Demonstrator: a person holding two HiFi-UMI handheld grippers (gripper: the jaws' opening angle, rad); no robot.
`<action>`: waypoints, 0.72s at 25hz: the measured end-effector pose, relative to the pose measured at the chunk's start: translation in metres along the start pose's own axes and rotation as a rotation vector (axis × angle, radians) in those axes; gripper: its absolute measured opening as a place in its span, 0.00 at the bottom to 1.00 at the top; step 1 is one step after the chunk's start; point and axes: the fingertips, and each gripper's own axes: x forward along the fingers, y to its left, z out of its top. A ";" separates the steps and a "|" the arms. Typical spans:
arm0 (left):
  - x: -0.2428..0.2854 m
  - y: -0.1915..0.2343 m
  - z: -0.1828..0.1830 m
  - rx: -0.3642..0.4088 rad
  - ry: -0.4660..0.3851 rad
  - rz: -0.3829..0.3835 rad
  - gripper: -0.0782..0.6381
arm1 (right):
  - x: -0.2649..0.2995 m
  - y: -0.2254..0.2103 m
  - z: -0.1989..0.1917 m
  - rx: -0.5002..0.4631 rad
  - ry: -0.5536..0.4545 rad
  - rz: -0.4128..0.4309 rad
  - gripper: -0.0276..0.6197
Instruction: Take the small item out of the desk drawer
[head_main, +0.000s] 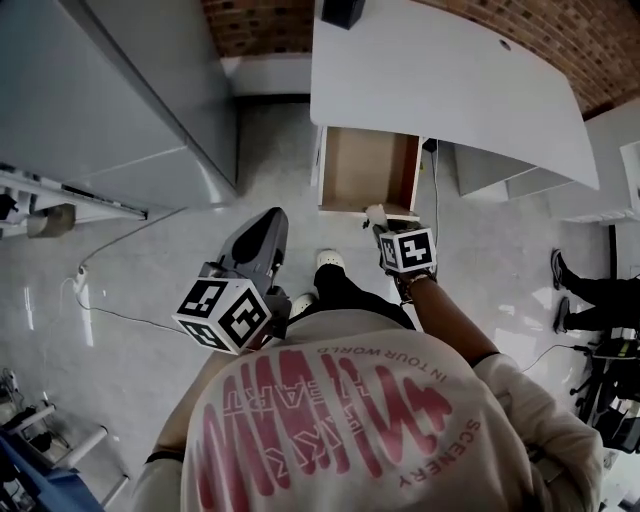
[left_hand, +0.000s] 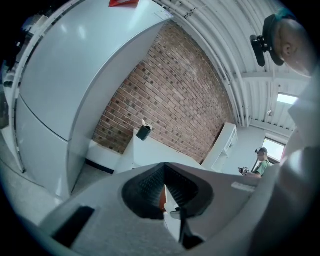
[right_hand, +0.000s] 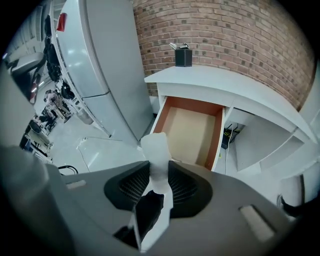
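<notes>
Right gripper (right_hand: 159, 175): clenched on the item, 1 jaw on each side; it points steeply down toward the drawer.
Item (right_hand: 156, 150): small, pale, whitish; pinched at its lower part, its upper end sticks out past the jaw tips. It is out of the drawer, held in the air; in the head view it sits just at the drawer's front edge.
Left gripper (left_hand: 165, 189): jaws closed together with nothing between them; held off to the person's left, well apart from the drawer, pointing roughly level toward the desk.
Drawer (right_hand: 192, 132): pulled open under the desk top; tan bottom, reddish-brown side walls.
Desk (right_hand: 220, 82): white, curved top, against a brick wall (right_hand: 240, 35).
Box (right_hand: 183, 56): black, upright at the back of the desk top.
Cabinet (right_hand: 100, 60): tall, grey, left of the desk.
Floor (head_main: 280, 170): pale, with thin cables lying on it.
Person: stands facing the open drawer, 1 gripper in each hand.
</notes>
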 end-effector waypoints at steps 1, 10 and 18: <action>-0.001 -0.001 0.001 0.005 -0.001 -0.004 0.11 | -0.004 0.003 0.000 0.006 -0.009 0.001 0.24; -0.005 -0.019 0.017 0.056 -0.031 -0.047 0.11 | -0.038 0.033 0.020 0.029 -0.101 0.036 0.24; -0.007 -0.026 0.039 0.088 -0.082 -0.058 0.11 | -0.075 0.050 0.072 0.055 -0.263 0.068 0.24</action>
